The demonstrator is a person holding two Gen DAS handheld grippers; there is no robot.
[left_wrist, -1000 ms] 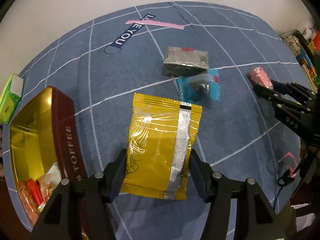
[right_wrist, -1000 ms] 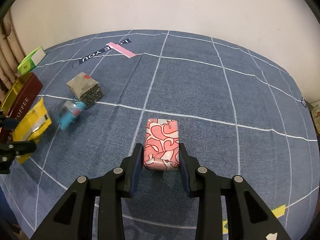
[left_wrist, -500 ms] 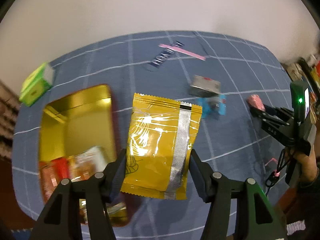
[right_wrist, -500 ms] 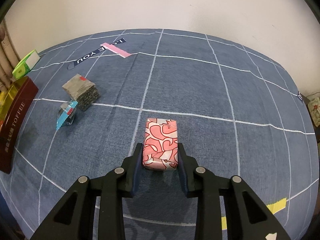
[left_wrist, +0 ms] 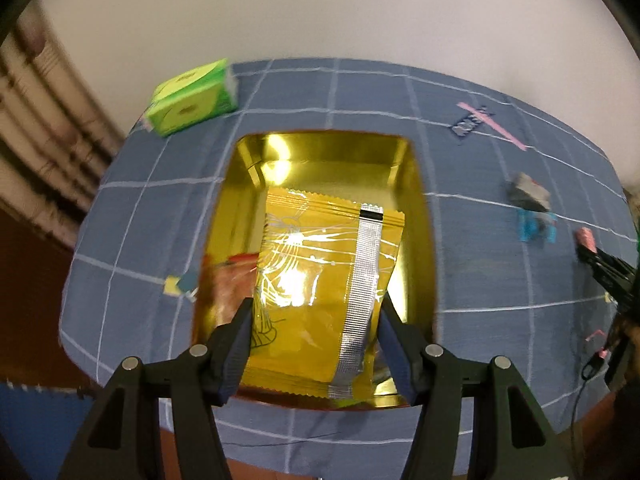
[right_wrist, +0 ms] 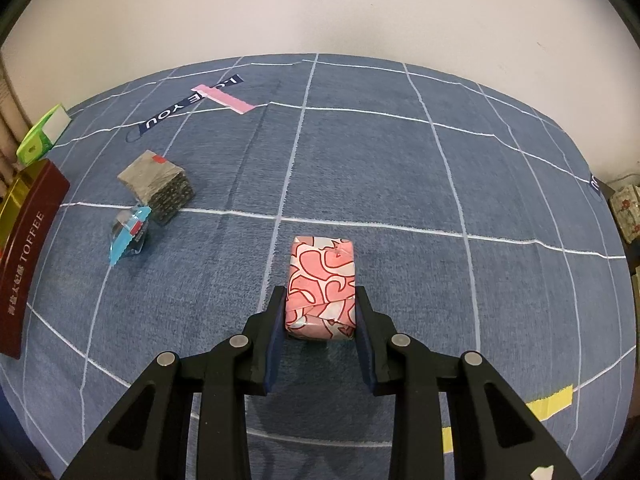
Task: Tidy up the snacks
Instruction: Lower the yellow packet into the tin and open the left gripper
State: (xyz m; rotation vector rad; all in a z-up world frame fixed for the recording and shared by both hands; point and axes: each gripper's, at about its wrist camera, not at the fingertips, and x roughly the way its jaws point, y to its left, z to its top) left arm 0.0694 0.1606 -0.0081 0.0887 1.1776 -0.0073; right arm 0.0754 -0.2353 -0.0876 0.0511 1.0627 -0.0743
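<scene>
Both grippers hold a snack; the left one hangs its packet over the open tin.

The left gripper (left_wrist: 316,336) clamps the lower sides of a glossy yellow foil packet with a silver crimped seam (left_wrist: 320,280), carrying it flat and face-up above the gold-lined rectangular toffee tin (left_wrist: 420,216), presumably so it can drop in beside the red and orange wrappers (left_wrist: 228,280) already lying at the tin's left. The right gripper (right_wrist: 320,320) is closed on the near end of a pink, swirl-patterned wrapped block (right_wrist: 322,280) that seems to rest on the blue grid-lined cloth (right_wrist: 440,180), likely waiting its turn. Further out on the cloth, a grey speckled foil block (right_wrist: 158,184) and a small blue-edged clear packet (right_wrist: 130,232) sit close together, not yet collected; a green carton (left_wrist: 192,96) stands beyond the tin.
</scene>
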